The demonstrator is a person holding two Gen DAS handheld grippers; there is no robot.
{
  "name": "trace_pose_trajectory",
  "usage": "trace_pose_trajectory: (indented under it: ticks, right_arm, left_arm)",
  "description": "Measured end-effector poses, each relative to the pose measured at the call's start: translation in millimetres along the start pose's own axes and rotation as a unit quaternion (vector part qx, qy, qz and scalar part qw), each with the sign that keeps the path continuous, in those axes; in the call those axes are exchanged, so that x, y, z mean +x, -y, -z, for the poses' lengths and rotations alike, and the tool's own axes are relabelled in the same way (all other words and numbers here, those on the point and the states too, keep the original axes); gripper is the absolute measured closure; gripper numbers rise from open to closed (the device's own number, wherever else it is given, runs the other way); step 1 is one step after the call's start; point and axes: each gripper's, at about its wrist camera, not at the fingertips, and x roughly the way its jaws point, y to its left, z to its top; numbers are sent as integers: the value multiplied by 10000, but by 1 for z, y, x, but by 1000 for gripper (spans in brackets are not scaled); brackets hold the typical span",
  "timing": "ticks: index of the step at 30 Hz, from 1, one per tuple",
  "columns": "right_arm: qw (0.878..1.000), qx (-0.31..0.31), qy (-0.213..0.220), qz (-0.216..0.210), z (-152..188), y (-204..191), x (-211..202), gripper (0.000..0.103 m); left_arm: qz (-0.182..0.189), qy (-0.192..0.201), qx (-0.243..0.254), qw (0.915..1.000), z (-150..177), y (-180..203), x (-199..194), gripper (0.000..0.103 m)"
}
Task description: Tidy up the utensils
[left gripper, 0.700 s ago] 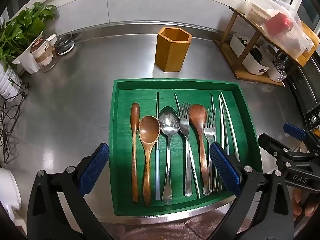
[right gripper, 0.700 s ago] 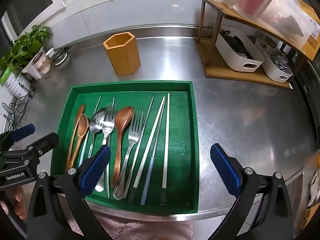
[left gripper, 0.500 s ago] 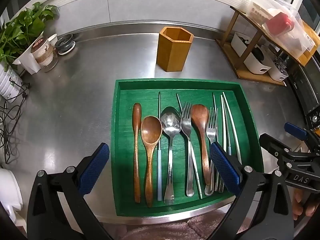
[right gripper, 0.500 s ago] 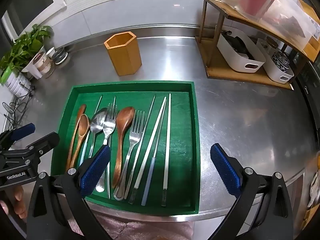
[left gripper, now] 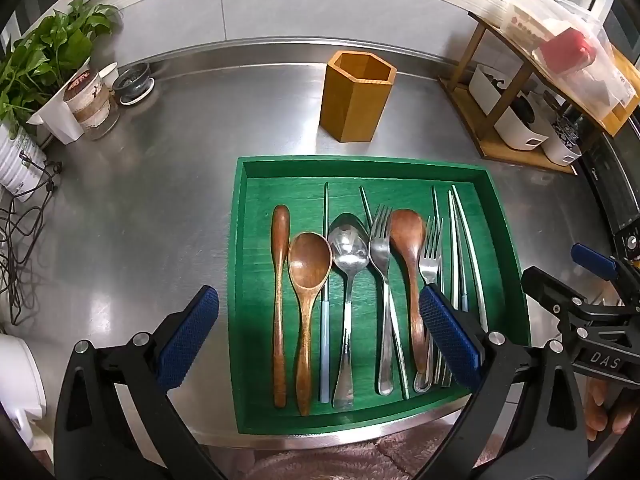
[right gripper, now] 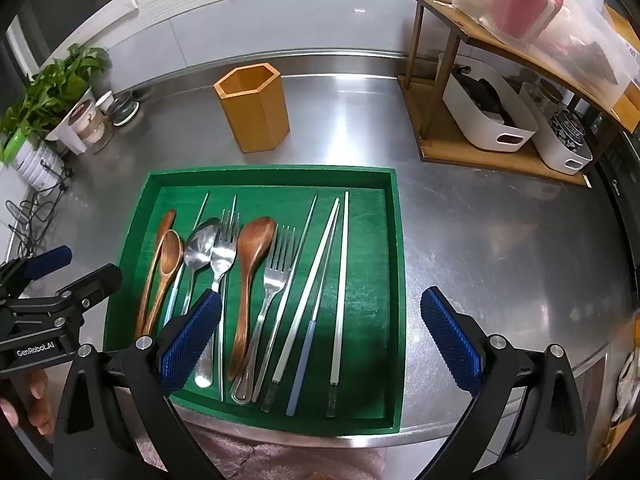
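Left wrist view: left gripper (left gripper: pixel 318 334) wide apart, empty, above green tray (left gripper: pixel 505 216).

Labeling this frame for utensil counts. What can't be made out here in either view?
- Left wrist view: lower ends of the fork and chopsticks at the tray's right side, hidden behind the left tool's pad.
- Right wrist view: handles of the metal spoon and left fork, covered by the right tool's pad.
- Both views: inside of the wooden holder, hidden by its walls.
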Motion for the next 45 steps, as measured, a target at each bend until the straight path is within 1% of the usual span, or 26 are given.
trace_pose_trajectory:
  ticks: [45]
  right_arm:
    - [10000,-34,-43,-24,-4,-5,3,4]
  left_arm:
    - [14,-41,-13,10000,1,-1,3,8]
